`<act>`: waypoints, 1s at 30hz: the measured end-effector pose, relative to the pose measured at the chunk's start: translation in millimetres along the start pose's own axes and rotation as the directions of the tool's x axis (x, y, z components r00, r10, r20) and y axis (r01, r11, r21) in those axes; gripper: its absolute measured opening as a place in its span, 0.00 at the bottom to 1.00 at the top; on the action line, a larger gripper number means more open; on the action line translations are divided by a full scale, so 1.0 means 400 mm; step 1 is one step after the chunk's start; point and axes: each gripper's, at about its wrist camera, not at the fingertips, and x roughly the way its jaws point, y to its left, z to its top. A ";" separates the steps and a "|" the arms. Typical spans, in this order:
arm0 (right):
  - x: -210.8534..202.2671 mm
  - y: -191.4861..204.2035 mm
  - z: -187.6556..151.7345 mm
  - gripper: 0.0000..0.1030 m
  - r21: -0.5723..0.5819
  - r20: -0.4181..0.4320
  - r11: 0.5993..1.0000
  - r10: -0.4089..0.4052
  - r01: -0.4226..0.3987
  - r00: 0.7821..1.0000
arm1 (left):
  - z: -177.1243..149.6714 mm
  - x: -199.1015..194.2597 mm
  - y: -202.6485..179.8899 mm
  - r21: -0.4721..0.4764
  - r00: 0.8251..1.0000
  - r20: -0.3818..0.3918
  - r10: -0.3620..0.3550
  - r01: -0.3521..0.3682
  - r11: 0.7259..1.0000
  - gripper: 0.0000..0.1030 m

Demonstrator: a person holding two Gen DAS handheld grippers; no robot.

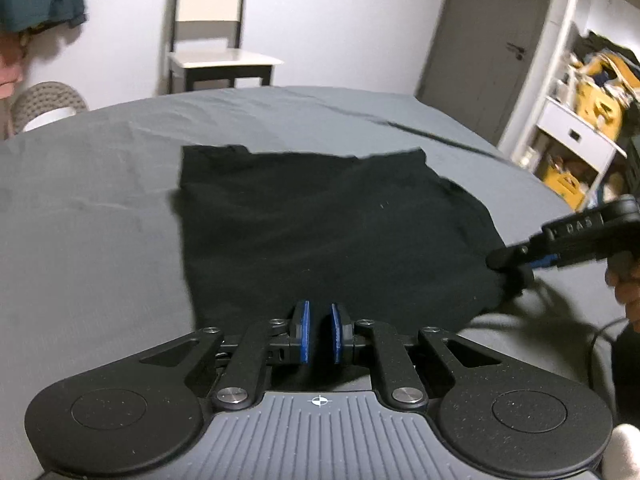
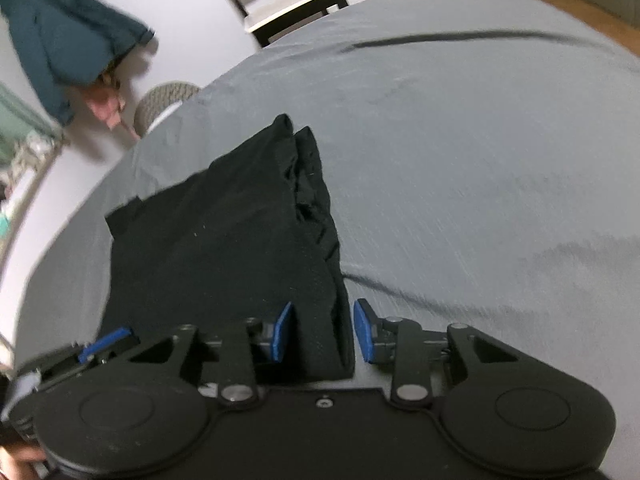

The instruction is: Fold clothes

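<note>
A black garment (image 1: 320,224), already folded into a rough rectangle, lies flat on the grey bedsheet (image 1: 88,208) across the middle of the left wrist view.

The left gripper (image 1: 319,332) sits low at the bottom centre of that view, pointing across the bed at the garment's near edge. Its blue pads (image 1: 305,332) stand upright, nearly together, with a narrow slit between them. Whether cloth is caught in that slit cannot be told.

The right gripper (image 1: 516,268) reaches in from the right edge of the same view, angled leftward and slightly downward, its tip at the garment's lower right corner. A hand (image 1: 624,288) grips its handle at the far right edge.

In the right wrist view the right gripper (image 2: 320,332) looks along the garment's folded side edge (image 2: 316,208), which runs from bottom centre up toward the middle of the frame. Its jaws are spread, and the thick layered edge of the cloth lies between the blue pads (image 2: 280,336), close against the left one and apart from the right one.

The left gripper's blue tip (image 2: 106,344) shows at the lower left of this view, at the garment's near edge.

A chair (image 1: 216,40) stands against the wall at top centre of the left wrist view, a shelf unit (image 1: 580,120) at the right, and a teal cloth (image 2: 68,52) hangs at the upper left of the right wrist view.
</note>
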 end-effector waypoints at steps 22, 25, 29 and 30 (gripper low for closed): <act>0.012 0.007 -0.017 0.65 -0.024 0.052 0.994 0.112 -0.111 0.992 | 0.219 0.358 -0.059 -0.369 0.999 -0.022 0.030 -0.036 0.929 0.28; 0.014 0.002 -0.013 0.65 -0.011 0.051 0.993 0.121 -0.121 0.991 | 0.222 0.359 -0.062 -0.390 0.999 -0.031 0.027 -0.037 0.920 0.28; 0.014 -0.001 -0.014 0.65 -0.005 0.052 0.992 0.126 -0.125 0.991 | 0.188 0.305 -0.084 -0.408 0.999 -0.047 -0.005 -0.015 0.913 0.29; 0.015 0.000 -0.014 0.65 -0.006 0.052 0.992 0.124 -0.124 0.991 | 0.173 0.295 -0.091 -0.406 0.998 -0.057 -0.014 -0.011 0.914 0.29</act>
